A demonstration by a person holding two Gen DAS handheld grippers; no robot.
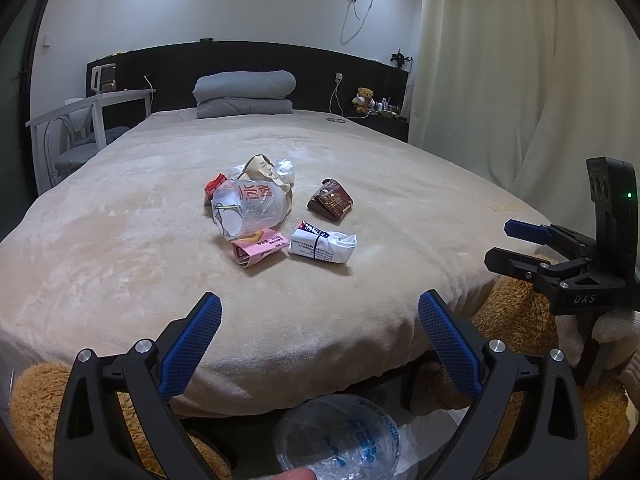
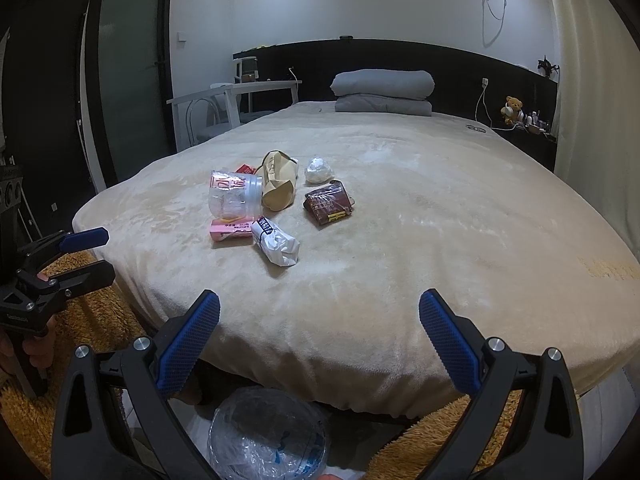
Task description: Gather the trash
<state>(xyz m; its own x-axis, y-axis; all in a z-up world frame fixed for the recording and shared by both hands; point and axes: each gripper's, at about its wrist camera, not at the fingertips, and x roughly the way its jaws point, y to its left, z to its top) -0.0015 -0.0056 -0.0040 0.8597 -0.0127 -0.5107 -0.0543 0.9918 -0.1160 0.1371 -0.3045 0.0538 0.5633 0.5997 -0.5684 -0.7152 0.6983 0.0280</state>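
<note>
A heap of trash lies mid-bed: a clear plastic cup (image 1: 248, 210) (image 2: 234, 199), a pink carton (image 1: 260, 247) (image 2: 229, 230), a white wrapper (image 1: 322, 242) (image 2: 276, 242), a brown packet (image 1: 331, 200) (image 2: 329, 202), a tan paper bag (image 2: 278, 184) (image 1: 262, 168), a crumpled tissue (image 2: 319, 171) and a red pack (image 1: 215, 185). My left gripper (image 1: 320, 344) stands open at the foot of the bed, nothing between its fingers. My right gripper (image 2: 319, 344) is likewise open and holds nothing. Each shows in the other's view, the right gripper (image 1: 506, 244) and the left gripper (image 2: 106, 254). Below both sits a bin lined with a clear bag (image 1: 340, 436) (image 2: 268, 436).
The beige blanket (image 1: 160, 240) covers the whole bed. Folded grey bedding (image 1: 245, 94) lies at the black headboard. A white desk and chair (image 1: 80, 120) stand left, curtains (image 1: 520, 80) right. A fuzzy orange rug (image 2: 88, 320) lies on the floor at the foot of the bed.
</note>
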